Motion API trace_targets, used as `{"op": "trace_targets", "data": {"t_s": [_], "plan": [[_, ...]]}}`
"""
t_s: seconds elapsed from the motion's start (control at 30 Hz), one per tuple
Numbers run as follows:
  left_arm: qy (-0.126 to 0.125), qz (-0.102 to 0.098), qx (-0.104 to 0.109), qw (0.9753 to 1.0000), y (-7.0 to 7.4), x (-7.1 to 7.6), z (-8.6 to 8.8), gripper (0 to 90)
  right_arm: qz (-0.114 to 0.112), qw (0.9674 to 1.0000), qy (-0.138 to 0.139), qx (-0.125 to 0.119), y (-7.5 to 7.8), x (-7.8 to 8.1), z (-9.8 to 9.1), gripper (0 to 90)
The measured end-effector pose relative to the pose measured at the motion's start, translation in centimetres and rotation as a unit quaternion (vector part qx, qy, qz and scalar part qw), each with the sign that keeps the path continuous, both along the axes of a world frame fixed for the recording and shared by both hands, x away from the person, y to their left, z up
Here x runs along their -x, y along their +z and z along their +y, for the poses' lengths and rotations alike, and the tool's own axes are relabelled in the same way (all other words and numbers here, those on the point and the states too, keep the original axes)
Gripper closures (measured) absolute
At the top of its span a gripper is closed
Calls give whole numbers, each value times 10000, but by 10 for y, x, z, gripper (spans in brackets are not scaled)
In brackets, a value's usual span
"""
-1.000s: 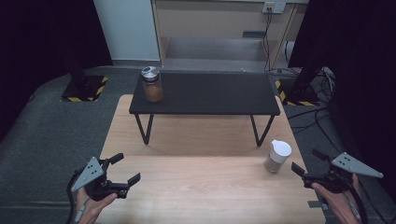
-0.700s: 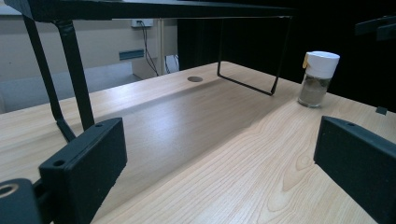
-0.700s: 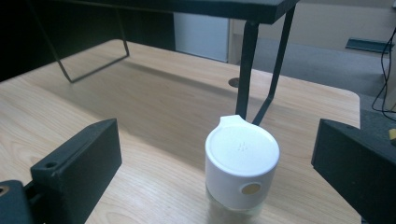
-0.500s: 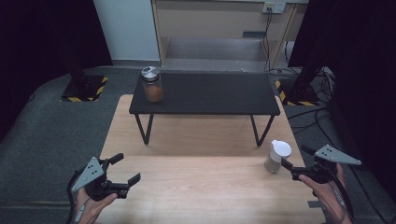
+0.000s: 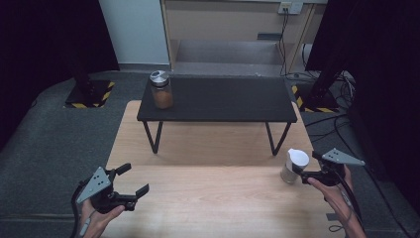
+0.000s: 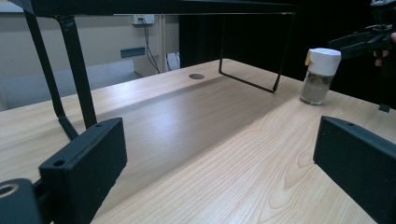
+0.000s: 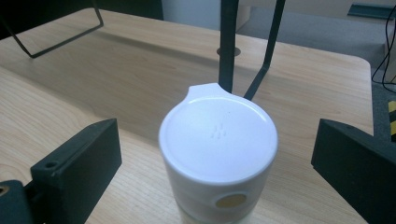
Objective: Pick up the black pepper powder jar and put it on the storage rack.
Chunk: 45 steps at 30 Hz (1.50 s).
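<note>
1. Right gripper (image 5: 303, 168) is sitting with jaws spread wide on either side of the small clear spice shaker with a white flip-top cap (image 7: 218, 154); in the right gripper view there is a gap on both sides, so nothing is gripped yet.
2. Shaker is standing upright near the right edge of the light wooden table (image 5: 208, 203), in front of the right leg of the low black metal shelf (image 5: 218, 99).
3. Risk: jaws look level with the cap rather than the body. Closing there is likely pinching the flip lid, and it may pop open or slip out.
4. Risk: shaker is narrow and tall. If one jaw is touching first, it is probably tipping or skidding toward the table edge.
5. Risk: shelf leg is standing just behind the shaker; pushing further forward could be knocking a jaw against it.
6. Left gripper (image 5: 133, 181) is idling low at the near left corner, jaws wide and empty, well apart from everything.
7. Glass jar with a silver lid and brown contents (image 5: 161, 90) is sitting on the shelf's left end, out of the way.
</note>
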State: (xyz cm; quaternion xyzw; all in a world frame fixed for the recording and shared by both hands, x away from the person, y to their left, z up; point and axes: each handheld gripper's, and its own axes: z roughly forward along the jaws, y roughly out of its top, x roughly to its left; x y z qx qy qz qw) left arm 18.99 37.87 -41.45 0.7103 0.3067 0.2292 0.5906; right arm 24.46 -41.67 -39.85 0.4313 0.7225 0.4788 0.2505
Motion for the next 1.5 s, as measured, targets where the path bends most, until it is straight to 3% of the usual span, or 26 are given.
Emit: {"op": "trace_targets", "data": {"t_s": [0.3, 0.33, 0.37, 0.43, 0.53, 0.67, 0.87, 1.23, 1.5], "plan": [[13, 6, 26, 10000, -1, 0, 1, 18, 115, 9999, -14, 40, -9, -16, 6, 113], [12, 3, 33, 10000, -1, 1, 1, 18, 49, 9999, -25, 106, -10, -16, 7, 143], [13, 2, 46, 10000, -1, 1, 1, 18, 145, 9999, -44, -50, -12, -18, 5, 152], [20, 11, 47, 10000, -1, 1, 1, 18, 109, 9999, -19, 32, -13, -18, 6, 214], [22, 7, 48, 10000, -1, 1, 1, 17, 106, 9999, 85, -64, -14, -20, 3, 303], [25, 9, 48, 10000, -1, 1, 1, 18, 137, 9998, 91, 138, -8, -20, 8, 308], [31, 2, 73, 10000, -1, 1, 2, 18, 118, 9996, 158, 186, -2, -17, 8, 309], [21, 21, 67, 10000, -1, 1, 2, 18, -22, 9946, 986, 328, 57, -10, 7, 309], [8, 18, 72, 10000, -1, 1, 2, 18, -51, 9899, 1403, 197, 91, -5, 7, 310]]}}
